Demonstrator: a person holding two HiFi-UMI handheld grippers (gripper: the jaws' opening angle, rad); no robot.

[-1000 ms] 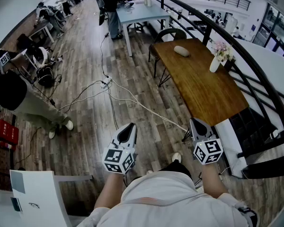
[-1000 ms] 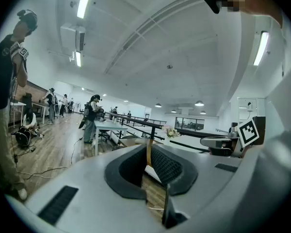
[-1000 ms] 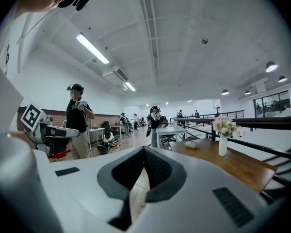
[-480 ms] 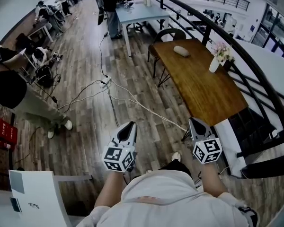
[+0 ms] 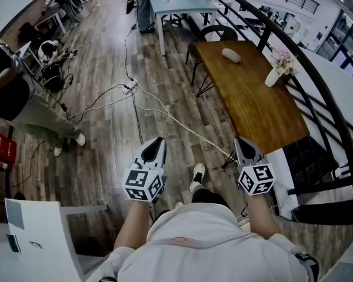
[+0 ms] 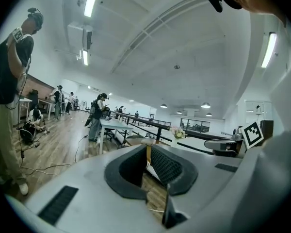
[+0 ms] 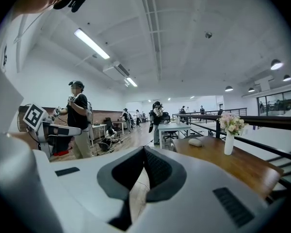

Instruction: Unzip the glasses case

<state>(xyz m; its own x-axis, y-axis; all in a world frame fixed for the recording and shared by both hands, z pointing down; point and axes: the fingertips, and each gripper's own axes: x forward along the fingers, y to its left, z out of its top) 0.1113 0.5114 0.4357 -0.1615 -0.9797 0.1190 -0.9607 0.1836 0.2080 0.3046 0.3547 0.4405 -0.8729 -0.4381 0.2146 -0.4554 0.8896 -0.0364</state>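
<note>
The glasses case (image 5: pixel 231 55) is a pale oval pouch lying on the far end of a long wooden table (image 5: pixel 254 107), several steps ahead of me. The right gripper view also shows the case (image 7: pixel 196 141) on the table (image 7: pixel 233 166). My left gripper (image 5: pixel 157 142) is held in front of my body over the floor, shut and empty. My right gripper (image 5: pixel 243 141) is level with it near the table's near corner, also shut and empty. In the left gripper view the left gripper (image 6: pixel 147 148) has its jaws closed together; in the right gripper view the right gripper (image 7: pixel 144 150) does too.
A white vase of flowers (image 5: pixel 275 75) stands on the table's right edge, by a dark railing (image 5: pixel 309 84). A chair (image 5: pixel 215 33) sits at the table's far side, a light blue table (image 5: pixel 182 4) beyond. Cables (image 5: pixel 156 115) cross the floor. A person (image 5: pixel 15 101) stands left.
I have stepped forward towards the wooden table, and a shoe now shows ahead of my body. Both grippers travelled with me and stayed shut.
</note>
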